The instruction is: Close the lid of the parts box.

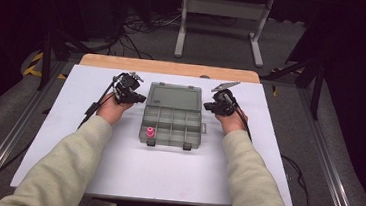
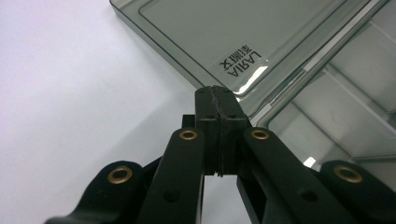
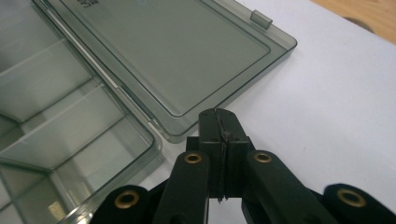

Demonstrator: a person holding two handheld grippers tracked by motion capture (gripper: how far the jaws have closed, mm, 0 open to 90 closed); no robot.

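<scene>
Your left gripper (image 1: 140, 98): jaws pressed together, empty, at the left edge of the organizer box (image 1: 171, 124) | your right gripper (image 1: 206, 105): jaws together, empty, at its right edge | box lies mid-table (image 1: 67, 138), lid (image 1: 173, 96) laid flat open.

Bright overhead light washes the white table (image 1: 67, 138) amid dark surroundings; glare streaks the clear lid (image 2: 252, 77) at five o'clock.

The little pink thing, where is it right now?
In the high view, the little pink thing sits inside the open grey compartment box, in its near left corner compartment, closer to the left tongs than the right tongs.
</scene>
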